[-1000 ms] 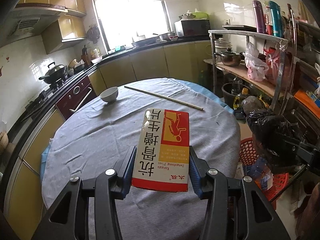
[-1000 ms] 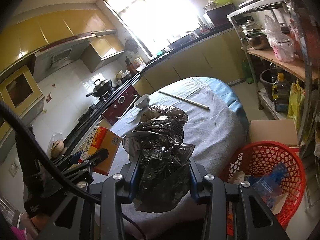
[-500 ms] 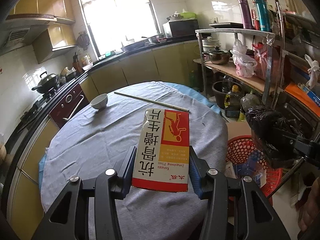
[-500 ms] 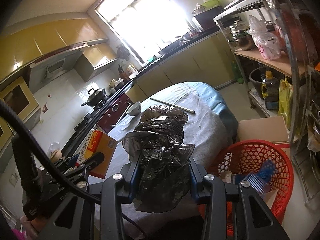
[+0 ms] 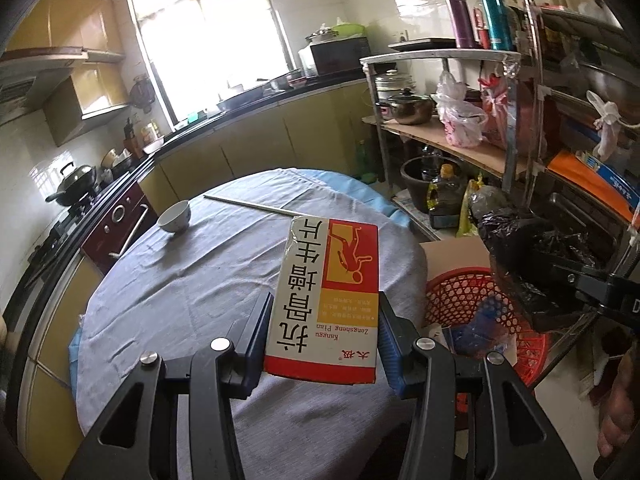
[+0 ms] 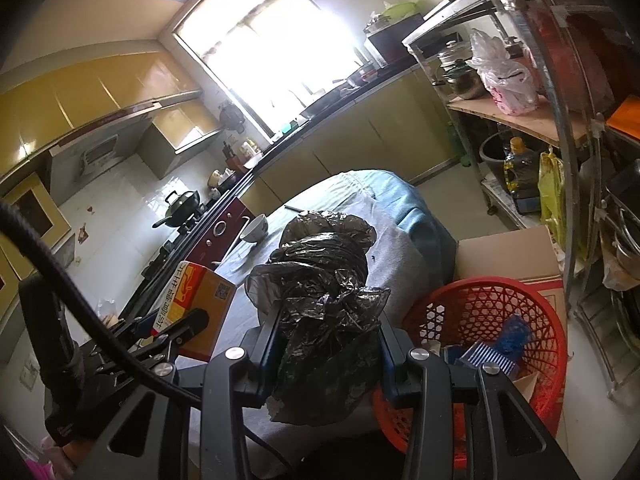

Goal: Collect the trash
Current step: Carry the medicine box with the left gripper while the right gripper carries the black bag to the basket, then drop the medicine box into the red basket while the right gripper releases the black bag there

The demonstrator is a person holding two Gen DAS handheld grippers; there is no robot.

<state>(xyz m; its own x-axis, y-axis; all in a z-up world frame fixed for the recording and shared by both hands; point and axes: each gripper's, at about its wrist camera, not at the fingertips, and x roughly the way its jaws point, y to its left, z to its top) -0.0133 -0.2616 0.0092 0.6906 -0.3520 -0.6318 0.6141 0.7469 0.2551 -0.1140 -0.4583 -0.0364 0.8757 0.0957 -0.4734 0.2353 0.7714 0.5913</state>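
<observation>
Since the earlier frame, both of your hands have carried their loads sideways off the desk [image 5: 168, 304], so the red basket [image 6: 532, 316] now fills more of the lower right in both views. Your left hand-held gripper [image 5: 324, 340] is clenched on the red-and-white medicine box [image 5: 328, 300], pads pressing its two long edges, the box low in the centre of the left view and over the desk's right edge. Your right hand-held gripper [image 6: 326, 344] is clamped on the crumpled black plastic bag [image 6: 320, 300], which bulges above and below the jaws at centre frame. Neither load looks to be over the basket mouth yet. Let go early and the box could strike the rim or drop between desk and basket. The bag is light and loose, so it may cling to a pad or drift aside. Your two hand-held grippers are close together, so watch that they do not collide over the basket.
</observation>
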